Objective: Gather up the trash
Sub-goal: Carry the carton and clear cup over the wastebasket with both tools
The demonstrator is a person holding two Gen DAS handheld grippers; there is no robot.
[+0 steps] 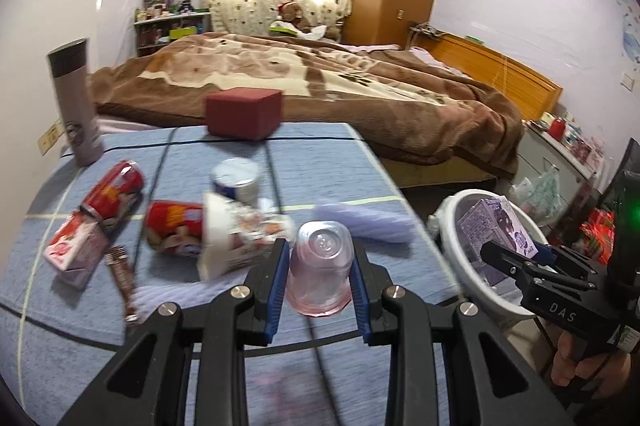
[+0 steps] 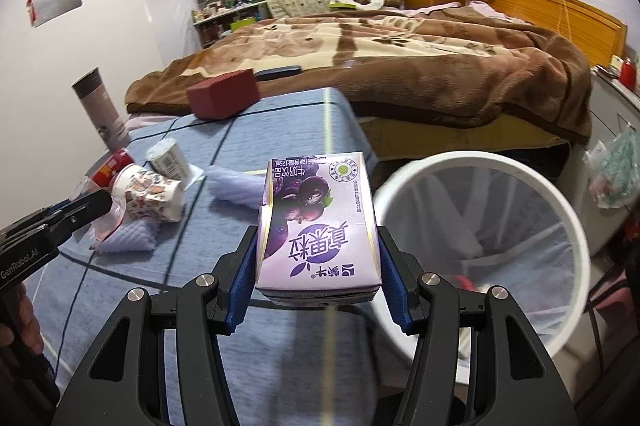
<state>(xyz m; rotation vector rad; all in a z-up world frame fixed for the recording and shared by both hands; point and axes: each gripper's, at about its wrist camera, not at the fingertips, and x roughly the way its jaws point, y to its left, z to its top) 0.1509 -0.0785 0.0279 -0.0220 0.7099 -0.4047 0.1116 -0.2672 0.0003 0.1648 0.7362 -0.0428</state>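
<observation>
Blue pads on the left gripper (image 1: pixel 320 258) are pressing both sides of a clear plastic cup (image 1: pixel 320 266), which is sitting upside down between them, its base pointing away from the camera and its rim faintly pink; the jaws are standing narrow around it. This gripper is angling downward above the blue tablecloth (image 1: pixel 320 162), beside the litter lying there: a patterned paper cup (image 1: pixel 236 234) on its side, two red cans (image 1: pixel 114 192), a small white tub (image 1: pixel 236 178), a pink carton (image 1: pixel 74 250) and a brown wrapper (image 1: pixel 122 266). A grey flask (image 1: pixel 74 102) and a dark red box (image 1: pixel 244 112) are standing farther back on the table. The right gripper (image 2: pixel 318 222) is likewise tilting downward, near the table's right edge, with its jaws set wide and clamping a purple drink carton (image 2: pixel 318 222) by its two sides. The carton is sitting just left of the white bin (image 2: pixel 480 162), whose mouth is lying open on the floor beside the table. A hand (image 1: pixel 576 358) is gripping the right tool's handle in the left wrist view.
</observation>
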